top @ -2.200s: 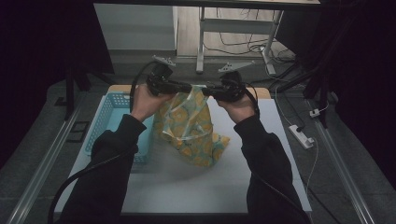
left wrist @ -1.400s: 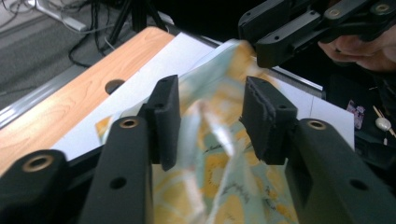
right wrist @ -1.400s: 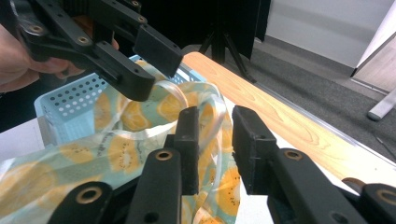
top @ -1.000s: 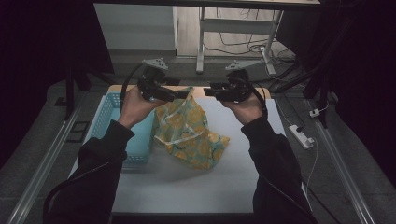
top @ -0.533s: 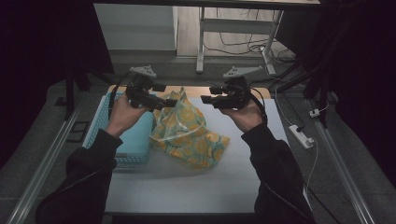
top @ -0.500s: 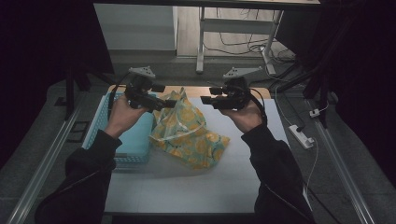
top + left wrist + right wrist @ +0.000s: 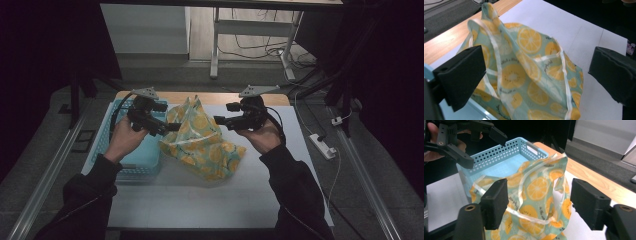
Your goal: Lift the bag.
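Tongs open beside bag, its peak pointing up.

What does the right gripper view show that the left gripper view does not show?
Right gripper view: the inside of the blue perforated basket, and the left gripper with open jaws, held by a hand. Left gripper view: a wide bare stretch of white table past the bag. Both: the lemon-print bag standing loose, and a strip of wooden edge.
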Action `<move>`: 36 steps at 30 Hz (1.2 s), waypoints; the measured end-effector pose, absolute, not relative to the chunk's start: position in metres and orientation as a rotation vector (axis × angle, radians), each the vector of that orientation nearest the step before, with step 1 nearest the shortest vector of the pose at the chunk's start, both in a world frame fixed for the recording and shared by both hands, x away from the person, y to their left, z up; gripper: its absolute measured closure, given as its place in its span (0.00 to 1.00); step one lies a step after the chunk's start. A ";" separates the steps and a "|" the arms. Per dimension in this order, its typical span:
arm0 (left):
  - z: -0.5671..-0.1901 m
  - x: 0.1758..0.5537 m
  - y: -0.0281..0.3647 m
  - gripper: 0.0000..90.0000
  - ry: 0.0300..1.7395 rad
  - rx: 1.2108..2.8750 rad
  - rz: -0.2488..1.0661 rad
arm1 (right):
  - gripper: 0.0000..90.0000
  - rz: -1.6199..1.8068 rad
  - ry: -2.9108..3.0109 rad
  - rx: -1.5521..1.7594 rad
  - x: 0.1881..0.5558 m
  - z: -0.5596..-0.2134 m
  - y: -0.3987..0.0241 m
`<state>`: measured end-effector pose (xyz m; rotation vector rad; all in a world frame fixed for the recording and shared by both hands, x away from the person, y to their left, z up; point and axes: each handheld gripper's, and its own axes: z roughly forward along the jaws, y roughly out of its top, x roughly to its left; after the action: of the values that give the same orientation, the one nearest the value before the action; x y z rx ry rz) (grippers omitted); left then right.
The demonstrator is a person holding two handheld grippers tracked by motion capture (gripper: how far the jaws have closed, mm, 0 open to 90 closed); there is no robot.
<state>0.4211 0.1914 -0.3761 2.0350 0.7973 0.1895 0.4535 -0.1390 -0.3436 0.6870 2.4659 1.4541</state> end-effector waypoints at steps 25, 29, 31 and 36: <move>-0.425 0.378 0.216 0.00 0.837 1.963 0.189 | 0.07 1.468 2.464 0.748 0.432 -0.391 -0.147; -0.433 0.371 0.218 0.00 0.850 1.953 0.186 | 0.05 1.469 2.460 0.751 0.430 -0.400 -0.149; -0.436 0.369 0.219 0.00 0.862 1.966 0.198 | 0.03 1.442 2.469 0.748 0.430 -0.404 -0.150; -0.442 0.361 0.219 0.00 0.871 1.974 0.217 | 0.01 1.407 2.463 0.750 0.428 -0.413 -0.155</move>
<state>0.3609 0.2187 -0.4417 1.9740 0.8713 0.2171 0.4278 -0.1555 -0.4126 0.7497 2.4631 1.4075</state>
